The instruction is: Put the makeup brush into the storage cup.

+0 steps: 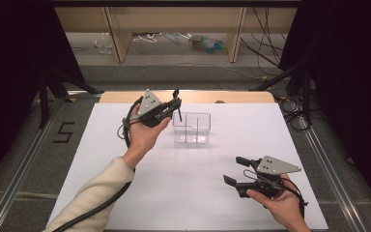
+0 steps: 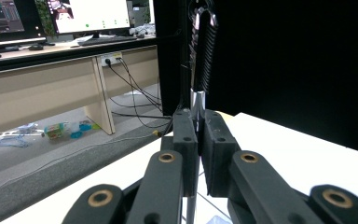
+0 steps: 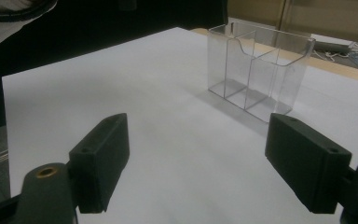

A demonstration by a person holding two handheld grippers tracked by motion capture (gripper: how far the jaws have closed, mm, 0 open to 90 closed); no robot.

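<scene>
Nearest us, the right tool (image 1: 240,170) sits low over the white surface (image 1: 188,193), jaws spread wide, nothing between them. From its own view the pads frame open sheet, with the clear holder (image 3: 256,70) standing upright ahead.

Farther out, the left tool (image 1: 176,99) is raised in the left hand (image 1: 142,133), jaws pinched narrow on a thin dark rod (image 1: 179,112) that hangs point-down just above the holder's near-left edge. In the left gripper view, the pads clamp a slim stem whose black ribbed upper part (image 2: 204,51) rises past them; a comb or brush, I'd guess, but it's hard to call.

So the step in hand looks like delivery: carry done, drop pending. The next move calls for lining the rod's tip over one compartment, lowering it inside, then easing the jaws apart.

The count: one holder with two compartments, both looking empty; one rod; two tools. Beyond the surface, floor, cables and desks.
</scene>
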